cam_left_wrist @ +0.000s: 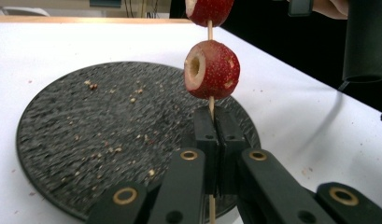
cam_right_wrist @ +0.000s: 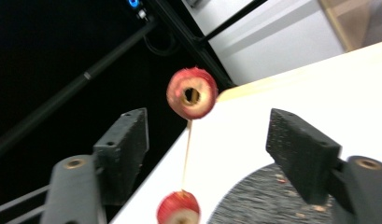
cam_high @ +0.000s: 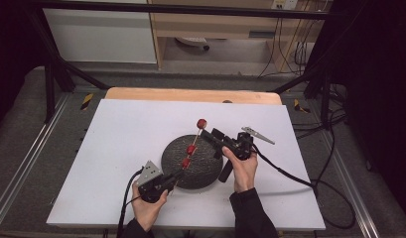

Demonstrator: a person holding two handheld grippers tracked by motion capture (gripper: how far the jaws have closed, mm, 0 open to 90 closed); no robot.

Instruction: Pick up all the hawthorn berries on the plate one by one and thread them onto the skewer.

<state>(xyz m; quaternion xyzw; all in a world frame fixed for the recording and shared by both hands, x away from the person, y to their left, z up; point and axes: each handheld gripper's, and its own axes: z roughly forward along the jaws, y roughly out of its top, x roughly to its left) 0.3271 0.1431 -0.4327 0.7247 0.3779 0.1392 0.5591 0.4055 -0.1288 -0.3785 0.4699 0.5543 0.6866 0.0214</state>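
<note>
Holding: the left gripper [cam_high: 176, 177] has its jaws clamped together on the lower end of a thin wooden skewer [cam_left_wrist: 210, 106], seen close in the left gripper view.
Skewer: it slants up and away from the left gripper across the plate [cam_high: 205, 171], its far end past the plate's back edge.
Fruit on the skewer: three red cored fruits are threaded on it; the lowest fruit [cam_left_wrist: 211, 69] sits just above the left jaws, the middle fruit [cam_high: 191, 149] is over the plate, and the top fruit [cam_right_wrist: 192, 93] is at the tip, beyond the plate.
Plate: a round, dark, rough-textured plate lies near the middle of the white surface [cam_high: 121, 144]; it holds only small pale and reddish crumbs [cam_left_wrist: 115, 150], scattered over its face. No fruit rests on it.
Right gripper: the right gripper [cam_right_wrist: 212, 154] reaches in from the plate's right side, toward the upper part of the skewer.
Right jaws: they stand apart, with the skewer and its top fruit seen in the gap beyond them and touching neither jaw.
Hands: the left hand [cam_high: 147, 207] holds its gripper at the plate's near edge; the right hand [cam_high: 244, 171] holds its gripper just right of the plate.
</note>
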